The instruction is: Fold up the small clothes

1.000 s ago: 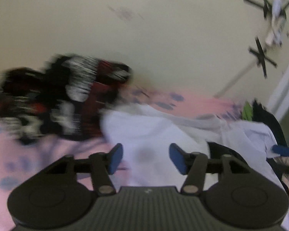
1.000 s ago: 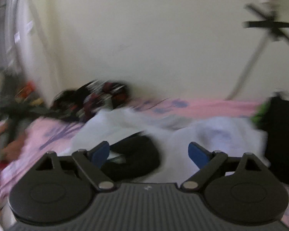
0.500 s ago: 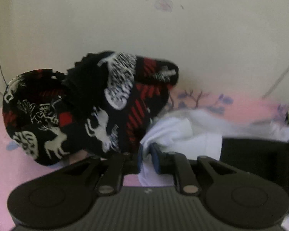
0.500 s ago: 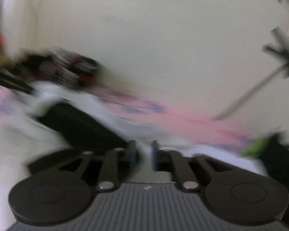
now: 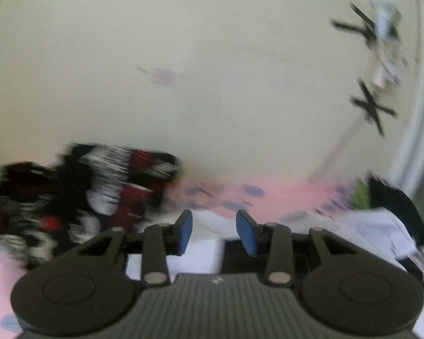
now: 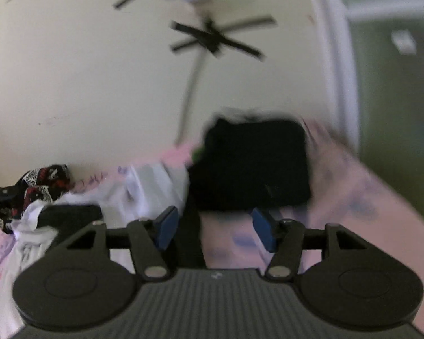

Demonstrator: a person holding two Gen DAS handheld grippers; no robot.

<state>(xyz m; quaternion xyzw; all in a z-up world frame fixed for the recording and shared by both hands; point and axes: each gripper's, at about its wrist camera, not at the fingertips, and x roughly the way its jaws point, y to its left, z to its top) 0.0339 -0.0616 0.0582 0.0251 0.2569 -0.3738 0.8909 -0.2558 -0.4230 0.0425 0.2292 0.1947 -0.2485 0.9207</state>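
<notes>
White garment (image 5: 200, 254) beneath opening left gripper (image 5: 214, 233)

Bed (image 6: 361, 197): covered by a pink sheet printed with blue-purple motifs, set against a cream wall.

Lying on it:
- white garment (image 5: 200, 254), with a black part, spread across the middle;
- black, red and white patterned garment (image 5: 79, 195), bunched at the left, against the wall;
- black folded garment (image 6: 254, 163), toward the right;
- small green item (image 5: 360, 195), just beside the black one, too blurred to identify.
</notes>
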